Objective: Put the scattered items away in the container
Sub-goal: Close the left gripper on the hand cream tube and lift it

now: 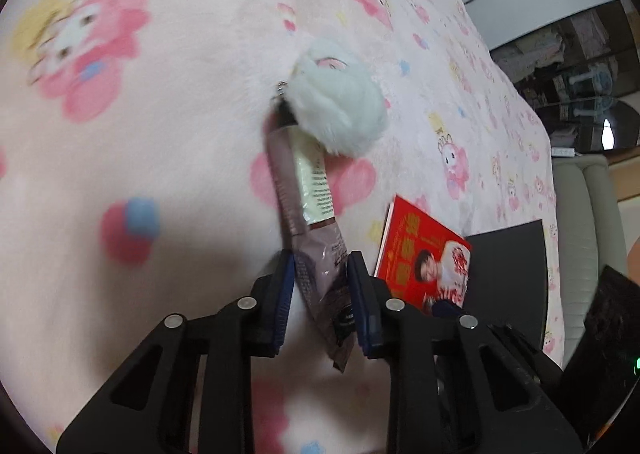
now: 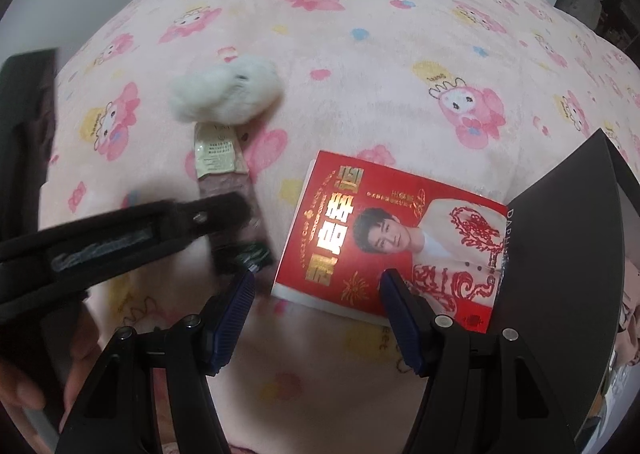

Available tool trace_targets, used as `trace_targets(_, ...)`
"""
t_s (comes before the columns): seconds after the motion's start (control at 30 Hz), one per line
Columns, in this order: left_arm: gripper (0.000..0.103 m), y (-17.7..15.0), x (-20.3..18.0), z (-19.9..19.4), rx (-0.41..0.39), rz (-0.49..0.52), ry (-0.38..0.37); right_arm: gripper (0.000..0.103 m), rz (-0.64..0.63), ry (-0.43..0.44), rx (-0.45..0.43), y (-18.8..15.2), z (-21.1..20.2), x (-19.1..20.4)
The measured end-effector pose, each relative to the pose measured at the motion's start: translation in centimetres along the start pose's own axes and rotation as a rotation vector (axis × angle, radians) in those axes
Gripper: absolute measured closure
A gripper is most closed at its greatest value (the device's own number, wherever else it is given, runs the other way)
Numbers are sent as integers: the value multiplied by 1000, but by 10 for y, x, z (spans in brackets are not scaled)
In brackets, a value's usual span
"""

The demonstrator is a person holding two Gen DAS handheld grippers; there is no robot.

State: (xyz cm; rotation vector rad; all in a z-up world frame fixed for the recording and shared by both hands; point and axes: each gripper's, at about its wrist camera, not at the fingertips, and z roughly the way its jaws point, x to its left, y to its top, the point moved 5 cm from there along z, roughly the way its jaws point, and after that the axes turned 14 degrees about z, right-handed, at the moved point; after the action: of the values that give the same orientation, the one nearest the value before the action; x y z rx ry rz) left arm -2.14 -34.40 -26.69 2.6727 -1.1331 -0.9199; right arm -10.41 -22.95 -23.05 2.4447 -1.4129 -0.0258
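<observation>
A brown and cream tube (image 1: pixel 304 190) lies on the pink blanket, its crimped end between the blue pads of my left gripper (image 1: pixel 322 286), which press it on both sides. A white fluffy pompom keychain (image 1: pixel 340 106) touches the tube's far end. In the right wrist view the tube (image 2: pixel 220 158) and pompom (image 2: pixel 228 94) lie to the left, with the blurred left gripper (image 2: pixel 228 222) on the tube. My right gripper (image 2: pixel 316 294) stands open over the near left corner of a red booklet (image 2: pixel 380 230). One edge of the booklet rests against the black container (image 2: pixel 560 254).
A pink blanket with cartoon print (image 2: pixel 360 54) covers the bed. In the left wrist view the red booklet (image 1: pixel 420 258) and black container (image 1: pixel 508 266) lie to the right, near the bed's edge. Beyond it are a beige seat (image 1: pixel 580 234) and cluttered shelves. A hand (image 2: pixel 24 386) shows at lower left.
</observation>
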Motion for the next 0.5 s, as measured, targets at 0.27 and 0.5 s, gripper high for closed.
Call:
trace_targets(0.27,81,-51,7,-30,38,-95,-98,41,-50,12,24,-24,-13,11)
trace_targets(0.5,72,-51,24,-48,29,-92,-78,41,-70,81,89,-41,-16,16)
